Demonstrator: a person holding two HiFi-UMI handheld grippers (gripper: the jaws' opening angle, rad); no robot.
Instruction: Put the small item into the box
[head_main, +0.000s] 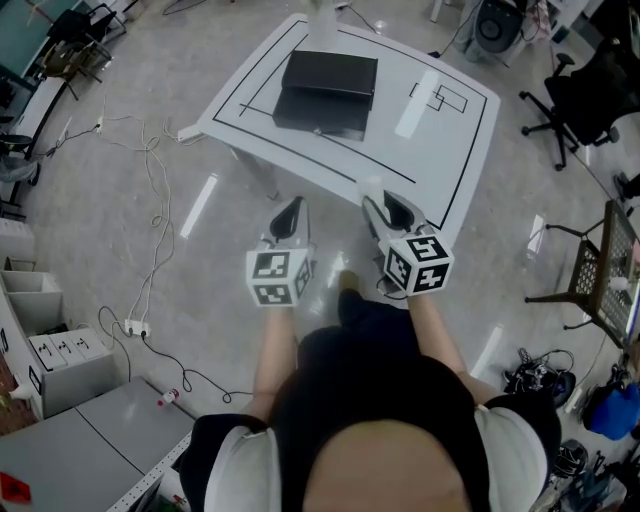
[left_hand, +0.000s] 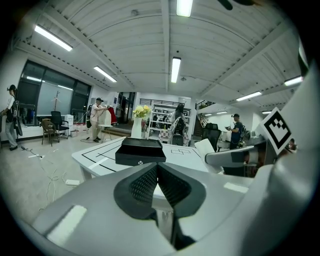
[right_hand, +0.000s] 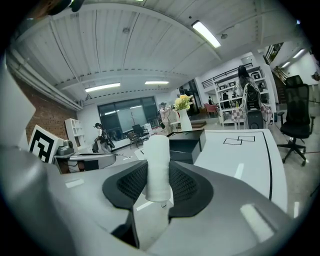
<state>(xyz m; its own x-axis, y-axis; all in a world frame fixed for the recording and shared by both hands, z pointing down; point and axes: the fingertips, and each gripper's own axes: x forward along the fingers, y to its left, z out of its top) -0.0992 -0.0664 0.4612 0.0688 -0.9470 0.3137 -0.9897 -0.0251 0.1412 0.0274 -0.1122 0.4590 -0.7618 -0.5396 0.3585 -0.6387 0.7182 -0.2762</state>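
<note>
White roll (right_hand: 158, 157) in right claw (right_hand: 159, 175)

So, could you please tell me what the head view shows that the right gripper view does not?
Only the head view shows the person's forearms and the cables trailing over the floor. Only the right gripper view shows the right tongs clamped on a white roll, along with the ceiling lights and the yellow flowers. Both views show the black box on the white table.
</note>
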